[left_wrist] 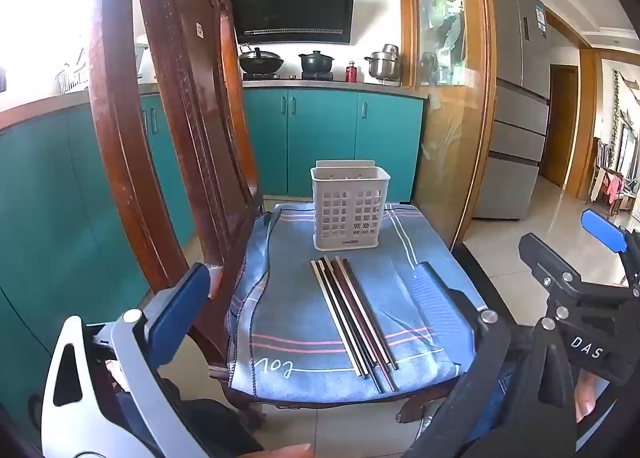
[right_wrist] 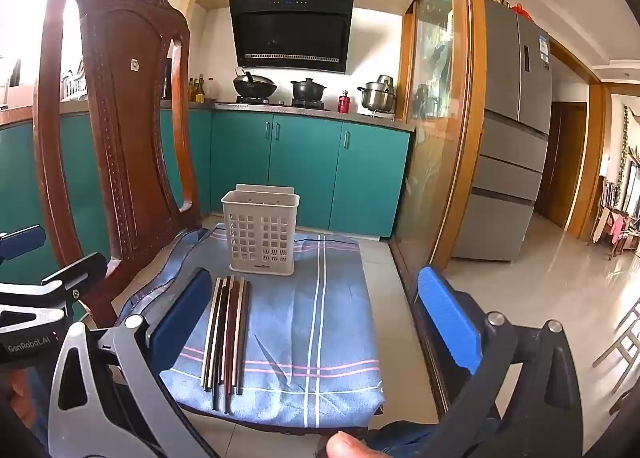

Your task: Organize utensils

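Chopsticks [left_wrist: 352, 318]: lying bundled side by side on the blue checked cloth [left_wrist: 420, 258] covering the chair seat, just in front of the holder.
Holder [left_wrist: 348, 206]: white slotted utensil basket standing upright, mouth open for loading.
Left gripper [left_wrist: 320, 298]: hovering, fingers spread wide, gripping nothing.
Right gripper [right_wrist: 316, 318]: likewise spread wide and empty, probably readying a pick.

We see both wrist views angled down at chair seat [left_wrist: 280, 374] from near; both share chopsticks [left_wrist: 354, 318], basket [left_wrist: 347, 210], kitchen behind.
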Available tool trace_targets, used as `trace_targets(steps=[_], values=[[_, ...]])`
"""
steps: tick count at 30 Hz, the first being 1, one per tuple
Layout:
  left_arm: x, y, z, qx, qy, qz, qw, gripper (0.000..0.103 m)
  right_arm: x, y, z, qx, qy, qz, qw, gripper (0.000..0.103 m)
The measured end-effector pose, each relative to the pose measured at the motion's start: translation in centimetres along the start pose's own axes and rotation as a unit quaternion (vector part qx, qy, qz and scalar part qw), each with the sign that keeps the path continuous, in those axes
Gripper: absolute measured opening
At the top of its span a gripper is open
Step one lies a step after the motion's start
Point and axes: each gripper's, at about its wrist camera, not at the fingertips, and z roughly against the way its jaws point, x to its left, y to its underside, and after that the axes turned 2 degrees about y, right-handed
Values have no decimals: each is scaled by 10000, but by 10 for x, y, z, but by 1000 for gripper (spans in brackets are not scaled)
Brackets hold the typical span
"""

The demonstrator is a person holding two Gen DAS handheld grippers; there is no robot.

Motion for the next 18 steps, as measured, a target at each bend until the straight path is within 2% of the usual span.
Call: trace_targets(steps=[18], values=[[-2,-1,7,-67,34,-47,10000,100,1,-4,13,-225,26,-44,9997,101]])
